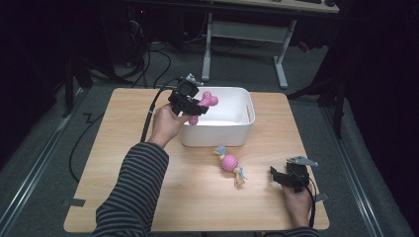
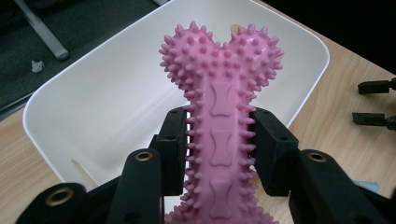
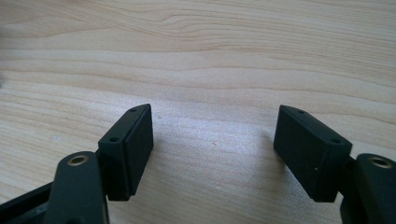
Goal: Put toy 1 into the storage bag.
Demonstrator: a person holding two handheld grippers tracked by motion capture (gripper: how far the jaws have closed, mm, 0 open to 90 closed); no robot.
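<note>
Pink bone toy (image 2: 219, 93) of spiky matt rubber, smooth glossy white plastic bin (image 2: 93, 102), pale wood-grain table (image 3: 196, 51)

Counting up: one pink spiky bone toy (image 2: 219, 107), one white tub (image 1: 245, 129), one pink rope ball toy (image 1: 230, 163), two grippers, one wooden table (image 1: 123, 163)

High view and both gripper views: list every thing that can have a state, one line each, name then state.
left gripper: shut on the pink spiky bone toy, held over the bin's edge.
pink spiky bone toy: clamped by its shaft, off the table.
white plastic bin: upright, nothing seen lying in it.
right gripper: open, nothing between the jaws, low over the table.
pink rope ball toy: lying loose on the wooden table, untouched.
</note>
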